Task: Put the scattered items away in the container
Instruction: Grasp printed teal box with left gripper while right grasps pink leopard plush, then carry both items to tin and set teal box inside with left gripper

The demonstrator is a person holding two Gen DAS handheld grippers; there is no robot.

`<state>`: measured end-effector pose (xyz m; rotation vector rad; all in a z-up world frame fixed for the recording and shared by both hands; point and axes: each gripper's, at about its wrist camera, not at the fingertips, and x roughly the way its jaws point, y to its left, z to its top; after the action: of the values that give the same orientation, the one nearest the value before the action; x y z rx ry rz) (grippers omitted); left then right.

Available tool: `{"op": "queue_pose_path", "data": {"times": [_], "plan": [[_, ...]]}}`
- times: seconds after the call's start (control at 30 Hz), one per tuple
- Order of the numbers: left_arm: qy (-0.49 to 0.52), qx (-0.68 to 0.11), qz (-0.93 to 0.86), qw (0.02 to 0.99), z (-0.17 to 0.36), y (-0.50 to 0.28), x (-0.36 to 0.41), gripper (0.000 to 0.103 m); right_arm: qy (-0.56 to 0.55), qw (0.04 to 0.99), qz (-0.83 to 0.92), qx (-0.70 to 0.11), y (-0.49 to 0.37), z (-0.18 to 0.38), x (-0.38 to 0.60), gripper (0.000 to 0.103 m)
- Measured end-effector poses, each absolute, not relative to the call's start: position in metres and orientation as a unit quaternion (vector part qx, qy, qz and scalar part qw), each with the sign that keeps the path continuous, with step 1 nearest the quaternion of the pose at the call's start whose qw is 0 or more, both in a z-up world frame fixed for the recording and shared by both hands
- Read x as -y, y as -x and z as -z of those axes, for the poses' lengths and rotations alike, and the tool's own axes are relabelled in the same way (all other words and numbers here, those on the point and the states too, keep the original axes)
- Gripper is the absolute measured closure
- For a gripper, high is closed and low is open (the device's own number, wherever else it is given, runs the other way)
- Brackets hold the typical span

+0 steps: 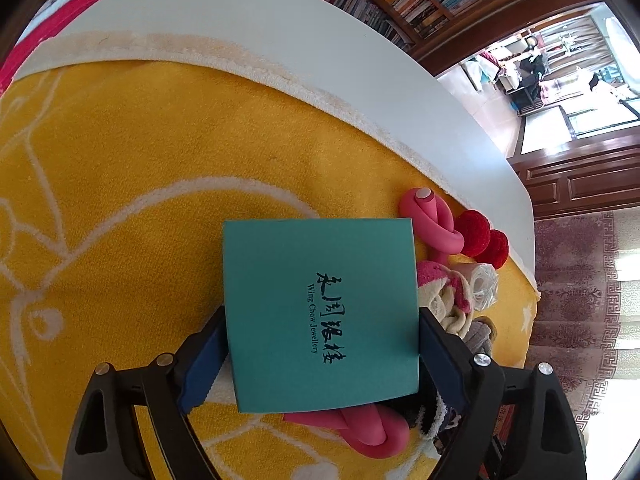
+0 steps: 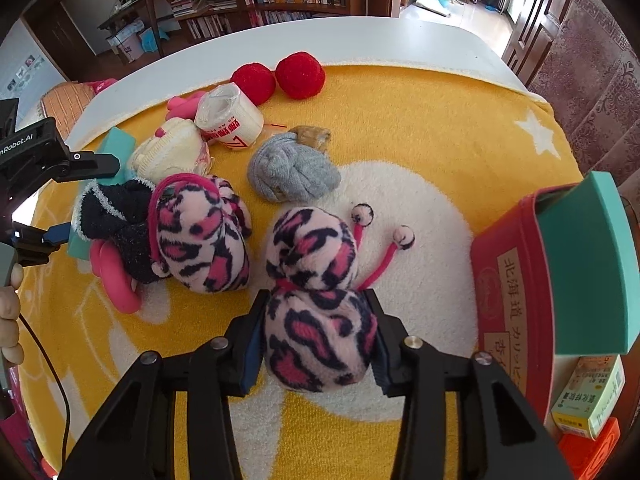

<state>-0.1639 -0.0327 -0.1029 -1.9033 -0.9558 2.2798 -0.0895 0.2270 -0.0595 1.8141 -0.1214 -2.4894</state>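
My left gripper (image 1: 322,318) is shut on a teal jewellery box (image 1: 320,312), one blue pad against each side, over a yellow towel (image 1: 140,200). In the right wrist view that left gripper (image 2: 86,200) stands at the far left beside a pile of socks. My right gripper (image 2: 316,300) is shut on a pink leopard-print fleece bundle (image 2: 316,336), whose pads squeeze its lower half. The red container (image 2: 512,280) stands at the right edge with another teal box (image 2: 580,264) leaning inside it.
On the towel lie a second leopard bundle (image 2: 200,236), a black sock (image 2: 116,216), a grey rolled sock (image 2: 292,172), a white roll (image 2: 230,120), two red pompoms (image 2: 298,74) and a pink foam twist (image 2: 114,276). A medicine carton (image 2: 588,396) sits behind the container.
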Motion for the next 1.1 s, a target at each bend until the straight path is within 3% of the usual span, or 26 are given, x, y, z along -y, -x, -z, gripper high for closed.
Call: {"op": "queue_pose_path", "data": {"times": [0.5, 0.83, 1.1], "plan": [[0.566, 0.324, -0.758, 0.006, 0.052, 0.107, 0.056, 0.013, -0.525, 0.086, 0.842, 0.089, 0.047, -0.003, -0.231, 0.058], [0.550, 0.326, -0.765, 0.077, 0.005, 0.084, -0.016, 0.013, -0.487, 0.025, 0.864, 0.125, -0.024, -0.051, -0.312, 0.058], [0.559, 0.329, -0.744, 0.161, -0.015, 0.063, -0.098, 0.013, -0.495, -0.029, 0.857, 0.141, -0.072, -0.046, -0.380, 0.058]]}}
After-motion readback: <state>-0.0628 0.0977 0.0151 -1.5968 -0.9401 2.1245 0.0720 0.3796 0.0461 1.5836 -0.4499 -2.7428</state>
